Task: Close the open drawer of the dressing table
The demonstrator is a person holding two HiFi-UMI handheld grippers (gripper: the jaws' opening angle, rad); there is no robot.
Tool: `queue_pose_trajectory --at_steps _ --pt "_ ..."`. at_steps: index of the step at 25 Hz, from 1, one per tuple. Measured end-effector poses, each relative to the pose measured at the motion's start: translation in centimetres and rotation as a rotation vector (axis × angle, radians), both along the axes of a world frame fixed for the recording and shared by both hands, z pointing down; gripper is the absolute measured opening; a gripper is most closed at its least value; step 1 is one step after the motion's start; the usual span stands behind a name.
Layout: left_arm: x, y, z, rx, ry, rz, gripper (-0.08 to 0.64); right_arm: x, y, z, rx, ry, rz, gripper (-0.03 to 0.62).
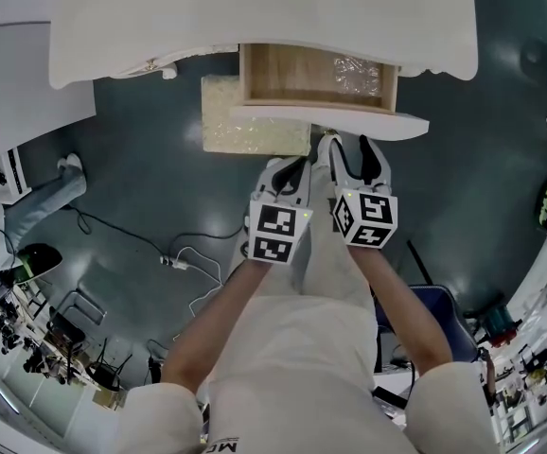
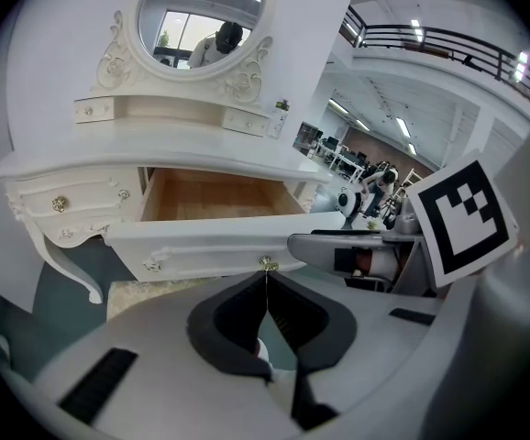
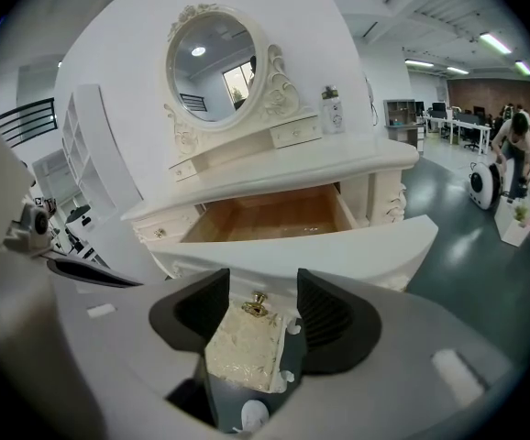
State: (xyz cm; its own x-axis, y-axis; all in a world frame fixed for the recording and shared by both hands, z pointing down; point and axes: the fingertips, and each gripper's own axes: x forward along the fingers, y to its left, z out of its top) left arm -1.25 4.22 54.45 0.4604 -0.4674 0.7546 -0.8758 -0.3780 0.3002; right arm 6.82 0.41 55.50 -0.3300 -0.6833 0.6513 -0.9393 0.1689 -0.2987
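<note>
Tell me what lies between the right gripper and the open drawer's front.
Only the brass knob on the drawer front; the right gripper view shows it between the right gripper's open jaws, untouched.

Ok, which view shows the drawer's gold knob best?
The right gripper view: the knob sits large and centred between the right gripper's open fingers. The left gripper view shows it small, just beyond the shut left gripper. The head view shows the drawer front from above, knob barely visible.
</note>
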Motion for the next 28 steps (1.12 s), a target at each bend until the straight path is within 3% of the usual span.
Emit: queue_pose_trajectory --at_steps 28 --pt "1.1 -5.1 0.5 0.001 0.003 -0.005 0.011 -0.1 -6.3 -0.4 0.035 -0.028 -0.022 0.206"
